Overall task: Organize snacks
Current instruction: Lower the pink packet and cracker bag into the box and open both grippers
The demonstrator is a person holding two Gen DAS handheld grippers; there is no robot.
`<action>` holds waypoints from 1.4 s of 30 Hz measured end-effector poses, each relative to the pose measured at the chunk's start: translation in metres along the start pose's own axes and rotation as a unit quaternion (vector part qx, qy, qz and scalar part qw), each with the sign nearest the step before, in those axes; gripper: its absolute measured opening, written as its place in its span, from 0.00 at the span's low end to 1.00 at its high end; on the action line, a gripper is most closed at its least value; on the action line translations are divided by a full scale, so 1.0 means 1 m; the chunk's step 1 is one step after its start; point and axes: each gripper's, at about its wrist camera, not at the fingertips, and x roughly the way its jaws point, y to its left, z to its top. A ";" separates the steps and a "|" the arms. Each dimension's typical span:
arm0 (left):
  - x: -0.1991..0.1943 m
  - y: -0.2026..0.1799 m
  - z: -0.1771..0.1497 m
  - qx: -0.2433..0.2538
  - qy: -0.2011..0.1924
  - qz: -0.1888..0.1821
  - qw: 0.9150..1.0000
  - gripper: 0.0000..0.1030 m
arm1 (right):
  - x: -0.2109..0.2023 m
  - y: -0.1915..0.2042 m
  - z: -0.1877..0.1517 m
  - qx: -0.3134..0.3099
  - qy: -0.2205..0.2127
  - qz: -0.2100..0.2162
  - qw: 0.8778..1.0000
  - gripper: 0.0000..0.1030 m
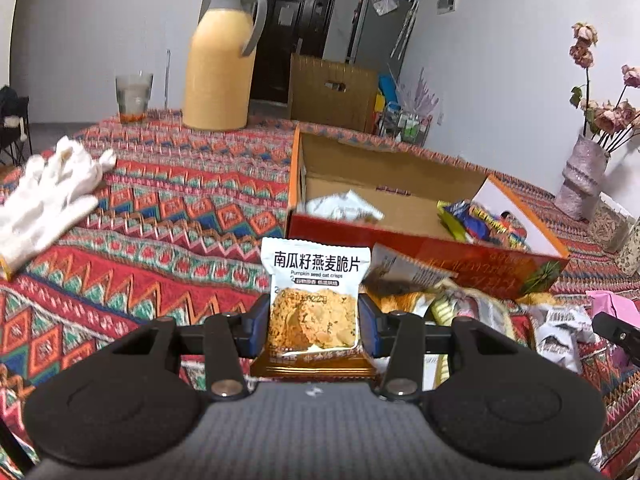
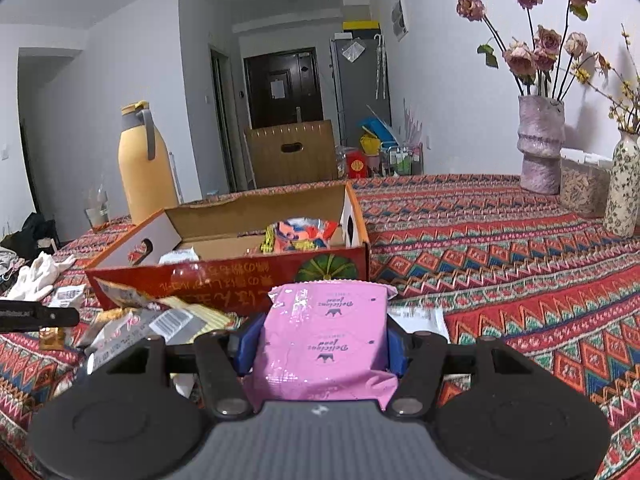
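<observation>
Grippers both loaded, pointed at box

Left gripper (image 1: pixel 314 330) angled down, blue pads clamped on the sides of a white pumpkin-seed oat crisp packet (image 1: pixel 314 292), packet upright above the patterned red woven tablecloth (image 1: pixel 160 208). Right gripper (image 2: pixel 320 346) tilted down too, jaws pinching a pink plastic snack pouch (image 2: pixel 326 340) from both sides. Open red-and-orange cardboard box (image 1: pixel 420 248) sits just ahead of both, a few wrapped snacks inside. Loose snack packets (image 2: pixel 160 320) heaped on the cloth against the box's near wall, between the two grippers. White cloth gloves (image 1: pixel 48 196) lie left, well apart.
</observation>
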 end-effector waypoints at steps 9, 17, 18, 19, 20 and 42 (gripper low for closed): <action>-0.010 -0.021 0.025 0.022 -0.035 -0.001 0.999 0.44 | 0.007 0.001 0.021 -0.005 -0.029 0.009 1.000 0.58; -0.011 -0.043 0.048 0.044 -0.065 0.000 0.997 0.44 | 0.022 0.011 0.051 -0.018 -0.051 0.034 0.998 0.58; -0.010 -0.046 0.052 0.048 -0.069 0.000 0.996 0.44 | 0.024 0.013 0.055 -0.020 -0.054 0.036 0.998 0.58; -0.009 -0.049 0.055 0.051 -0.072 0.001 0.996 0.44 | 0.027 0.015 0.059 -0.022 -0.057 0.039 0.997 0.58; -0.008 -0.052 0.058 0.053 -0.075 0.002 0.996 0.44 | 0.029 0.018 0.063 -0.024 -0.059 0.041 0.997 0.58; 0.072 -0.069 0.112 0.042 -0.084 0.030 0.995 0.44 | 0.135 0.050 0.107 -0.039 -0.027 0.057 0.997 0.58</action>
